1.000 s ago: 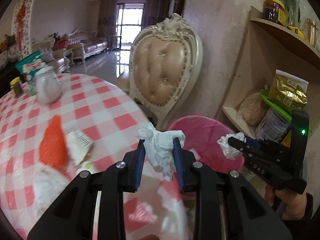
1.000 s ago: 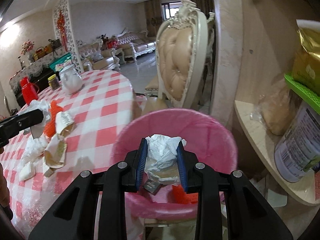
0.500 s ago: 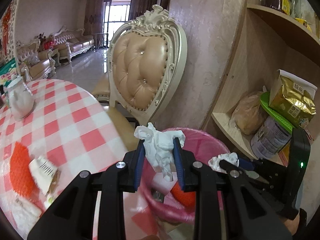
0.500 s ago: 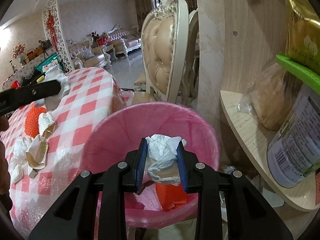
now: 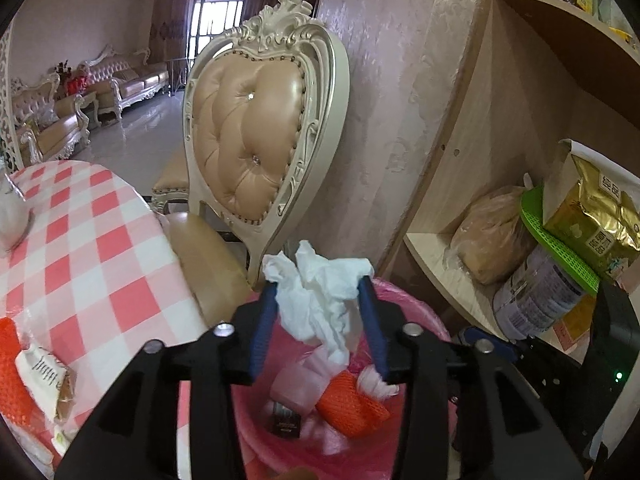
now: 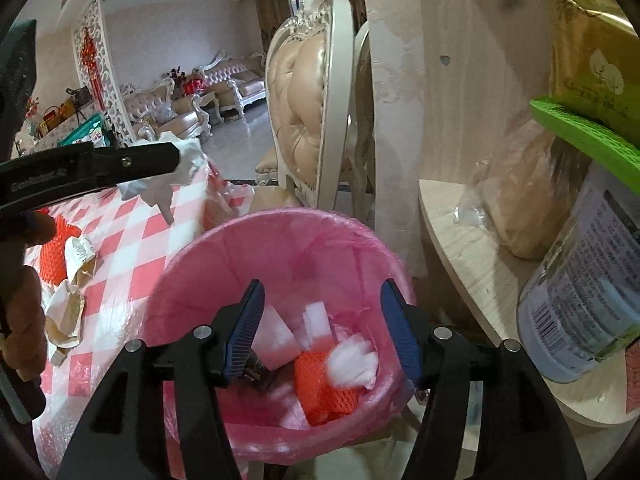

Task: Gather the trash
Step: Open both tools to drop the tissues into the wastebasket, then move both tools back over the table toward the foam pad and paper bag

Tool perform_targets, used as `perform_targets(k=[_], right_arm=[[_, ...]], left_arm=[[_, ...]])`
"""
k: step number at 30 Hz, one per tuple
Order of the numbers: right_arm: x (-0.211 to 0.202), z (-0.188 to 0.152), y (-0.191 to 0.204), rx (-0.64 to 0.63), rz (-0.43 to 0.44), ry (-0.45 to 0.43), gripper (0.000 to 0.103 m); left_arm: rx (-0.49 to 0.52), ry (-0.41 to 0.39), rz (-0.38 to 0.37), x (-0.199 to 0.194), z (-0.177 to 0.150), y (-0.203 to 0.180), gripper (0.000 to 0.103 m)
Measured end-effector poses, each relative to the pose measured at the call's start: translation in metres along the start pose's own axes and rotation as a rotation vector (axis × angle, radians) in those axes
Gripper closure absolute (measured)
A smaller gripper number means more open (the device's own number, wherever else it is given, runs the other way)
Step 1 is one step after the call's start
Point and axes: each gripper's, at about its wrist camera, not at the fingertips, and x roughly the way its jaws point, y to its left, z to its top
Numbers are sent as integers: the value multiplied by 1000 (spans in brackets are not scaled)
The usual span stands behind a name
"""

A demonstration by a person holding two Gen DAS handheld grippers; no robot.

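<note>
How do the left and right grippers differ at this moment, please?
The left gripper is shut on a crumpled white tissue; the right gripper is open and empty, its blurred tissue down in the pink bin. Both are above the bin.

Gold bag [image 5: 596, 216] on green tray [image 5: 560, 248]: Chinese characters printed, too small to read. Tin [image 6: 588, 292] label: barcode and fine print (illegible). Left gripper [image 6: 160, 160] arm carries embossed lettering, blurred. Nothing else legible.

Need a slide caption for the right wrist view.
Open right gripper above the pink bin, white tissue dropping in; left gripper holds another tissue over the table.
</note>
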Motion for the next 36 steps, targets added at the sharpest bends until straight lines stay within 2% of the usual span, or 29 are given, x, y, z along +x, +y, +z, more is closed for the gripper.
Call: perform_targets(k=[1, 7, 21, 33, 36], right_arm=[[0, 0, -1, 1, -1, -1, 45], [-3, -1, -1, 5, 0, -1, 45], [-13, -3, 8, -5, 10, -7, 45], [-28, -4, 23, -8, 30, -22, 37], [-32, -6, 30, -13, 37, -26, 32]], left_arm=[[-3, 1, -2, 1, 0, 0, 52], [-2, 0, 10, 0, -1, 4, 51], [-35, -41, 51, -40, -11, 23, 51], [-93, -74, 104, -85, -35, 47, 51], [-109, -84, 122, -97, -42, 54, 51]])
